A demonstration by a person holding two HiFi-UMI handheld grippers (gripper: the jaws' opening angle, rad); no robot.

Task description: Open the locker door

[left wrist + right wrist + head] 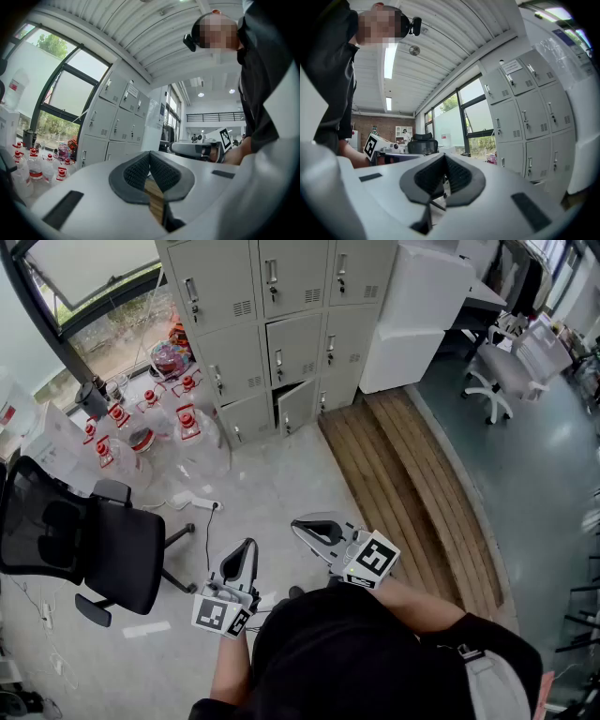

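Note:
A bank of grey lockers (272,324) stands against the far wall, well ahead of both grippers. One small door in its bottom row (296,407) hangs slightly ajar; the other doors look closed. My left gripper (249,546) is held level over the floor, jaws shut with nothing between them, pads meeting at the tips (150,157). My right gripper (298,524) is level beside it, also shut and empty (444,159). The lockers (117,117) show to the left in the left gripper view. In the right gripper view the lockers (525,117) are to the right.
A black office chair (94,540) stands at the left. Several red-capped water bottles (141,418) cluster by the window, with a power strip (192,502) on the floor. A wooden platform (412,484) runs to the right below a white cabinet (412,315). A white chair (497,371) sits far right.

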